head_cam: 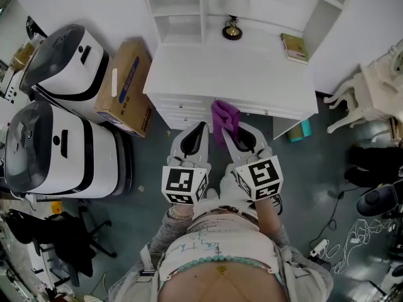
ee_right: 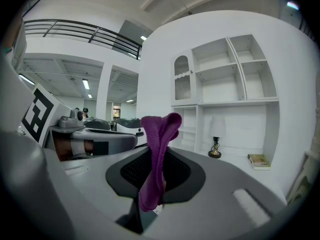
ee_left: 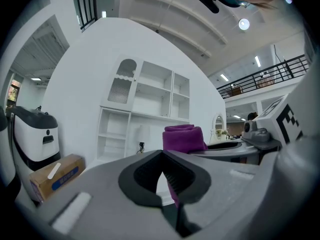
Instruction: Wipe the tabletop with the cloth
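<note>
With right tongs [ee_right: 153, 180] pinches purple cloth [ee_right: 158, 134]; holds left tongs [ee_left: 163, 183] closed, empty, alongside; cardboard box [head_cam: 126, 87] leftward, contents unseen.

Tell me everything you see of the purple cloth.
The cloth is purple and knitted-looking, bunched into a folded strip. It stands upright, pinched in the shut jaws of the right gripper, its top flopping over, a small white tag at its lower end. It is at the front edge of the white desk, not spread on it.

Cloth [head_cam: 225, 119]: purple. Desk [head_cam: 252, 74]: white. Cardboard box [head_cam: 126, 87]: brown, blue print. Left gripper [head_cam: 200, 129], right gripper [head_cam: 236, 131]: grey, black pads, cubes in black-and-white squares. Floor [head_cam: 157, 156]: dark grey-green.
</note>
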`<action>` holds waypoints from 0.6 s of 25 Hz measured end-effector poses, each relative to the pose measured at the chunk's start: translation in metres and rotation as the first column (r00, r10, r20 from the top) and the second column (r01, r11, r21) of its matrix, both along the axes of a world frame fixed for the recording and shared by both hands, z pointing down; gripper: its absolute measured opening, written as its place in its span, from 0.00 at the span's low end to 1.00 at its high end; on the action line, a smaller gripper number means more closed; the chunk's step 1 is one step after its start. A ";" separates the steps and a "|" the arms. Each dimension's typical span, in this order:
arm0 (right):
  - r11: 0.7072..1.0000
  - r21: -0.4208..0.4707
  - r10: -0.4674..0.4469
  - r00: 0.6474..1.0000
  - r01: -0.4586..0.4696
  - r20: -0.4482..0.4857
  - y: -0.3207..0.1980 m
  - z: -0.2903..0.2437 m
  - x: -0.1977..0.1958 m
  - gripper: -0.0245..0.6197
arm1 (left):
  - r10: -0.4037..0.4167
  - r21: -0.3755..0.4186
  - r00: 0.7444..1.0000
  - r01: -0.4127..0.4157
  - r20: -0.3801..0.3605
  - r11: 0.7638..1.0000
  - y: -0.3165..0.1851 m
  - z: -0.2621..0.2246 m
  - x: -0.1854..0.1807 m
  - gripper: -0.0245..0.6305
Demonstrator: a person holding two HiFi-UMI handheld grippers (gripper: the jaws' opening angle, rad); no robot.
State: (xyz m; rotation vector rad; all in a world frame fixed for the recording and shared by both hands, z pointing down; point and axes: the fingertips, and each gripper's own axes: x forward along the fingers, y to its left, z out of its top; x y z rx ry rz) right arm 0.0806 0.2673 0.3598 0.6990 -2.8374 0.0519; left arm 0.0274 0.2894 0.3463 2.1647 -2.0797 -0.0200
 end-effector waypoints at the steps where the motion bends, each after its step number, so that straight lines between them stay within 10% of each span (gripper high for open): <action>1: 1.000 0.002 -0.001 1.000 0.001 -0.002 -0.006 0.000 -0.003 0.16 | 0.000 0.001 1.000 0.000 0.001 1.000 -0.005 0.000 -0.002 0.04; 15: 0.997 0.019 -0.078 0.997 0.078 -0.011 -0.090 -0.009 -0.027 0.17 | -0.038 -0.002 0.999 0.038 0.017 0.999 -0.088 -0.008 -0.016 0.06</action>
